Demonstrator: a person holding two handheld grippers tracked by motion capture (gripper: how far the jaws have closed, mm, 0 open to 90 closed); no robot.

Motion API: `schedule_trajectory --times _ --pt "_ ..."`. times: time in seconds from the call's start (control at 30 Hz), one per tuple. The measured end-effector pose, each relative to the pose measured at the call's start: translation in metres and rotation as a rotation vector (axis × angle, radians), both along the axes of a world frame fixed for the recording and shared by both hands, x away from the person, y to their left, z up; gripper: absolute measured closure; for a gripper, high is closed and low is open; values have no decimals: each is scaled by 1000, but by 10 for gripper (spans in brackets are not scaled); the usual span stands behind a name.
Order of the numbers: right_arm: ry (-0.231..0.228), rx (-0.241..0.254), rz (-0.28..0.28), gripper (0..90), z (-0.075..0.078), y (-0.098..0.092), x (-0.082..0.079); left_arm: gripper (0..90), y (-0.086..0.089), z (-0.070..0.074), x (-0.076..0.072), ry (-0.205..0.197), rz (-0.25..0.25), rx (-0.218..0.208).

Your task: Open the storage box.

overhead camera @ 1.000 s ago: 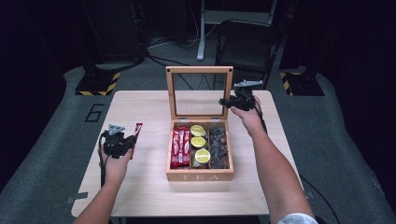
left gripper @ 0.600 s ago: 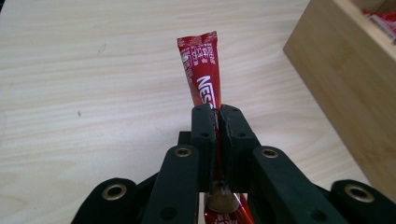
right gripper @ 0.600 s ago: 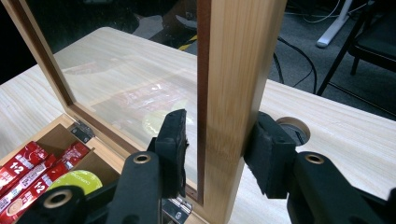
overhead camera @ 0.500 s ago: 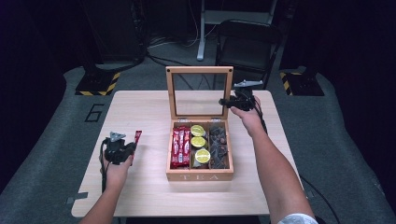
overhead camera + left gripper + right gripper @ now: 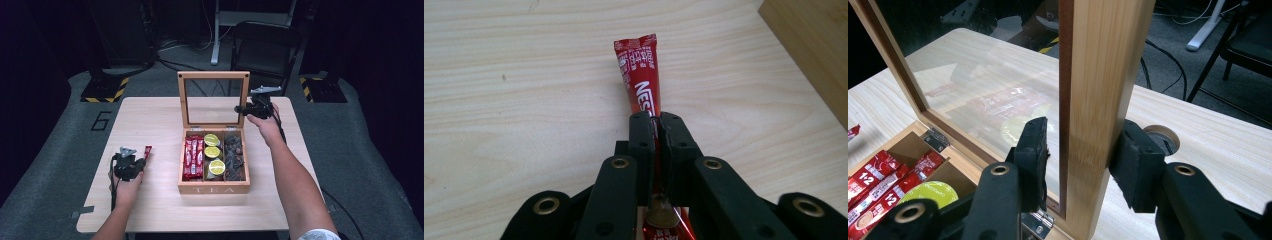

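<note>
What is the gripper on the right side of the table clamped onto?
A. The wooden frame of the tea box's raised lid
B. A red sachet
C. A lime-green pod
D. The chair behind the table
A: in the right gripper view the right gripper has its pads pressed on either side of the upright lid frame of the tea box, holding it open.

Glossy foil sachet on matt, smooth wooden table
</note>
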State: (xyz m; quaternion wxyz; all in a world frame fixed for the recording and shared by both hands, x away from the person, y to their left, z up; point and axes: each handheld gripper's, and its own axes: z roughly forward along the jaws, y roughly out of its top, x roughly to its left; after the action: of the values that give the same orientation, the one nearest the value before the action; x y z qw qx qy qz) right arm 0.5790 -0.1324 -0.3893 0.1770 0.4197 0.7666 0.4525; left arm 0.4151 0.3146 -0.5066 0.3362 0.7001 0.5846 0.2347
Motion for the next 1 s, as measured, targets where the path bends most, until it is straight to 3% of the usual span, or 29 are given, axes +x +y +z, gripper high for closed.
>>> schedule_trajectory --times 0.4,0.67,0.87,1.0 --pt "-4 -6 6 589 0 -1 0 844 -1 -6 3 37 -4 32" --pt "-4 -8 8 589 0 -1 0 831 -2 -7 4 42 5 23" --pt "-5 -7 7 589 0 -1 0 691 -2 -7 5 54 -13 9" --pt "-4 -7 6 588 0 -1 0 605 -3 -7 5 38 -15 2"
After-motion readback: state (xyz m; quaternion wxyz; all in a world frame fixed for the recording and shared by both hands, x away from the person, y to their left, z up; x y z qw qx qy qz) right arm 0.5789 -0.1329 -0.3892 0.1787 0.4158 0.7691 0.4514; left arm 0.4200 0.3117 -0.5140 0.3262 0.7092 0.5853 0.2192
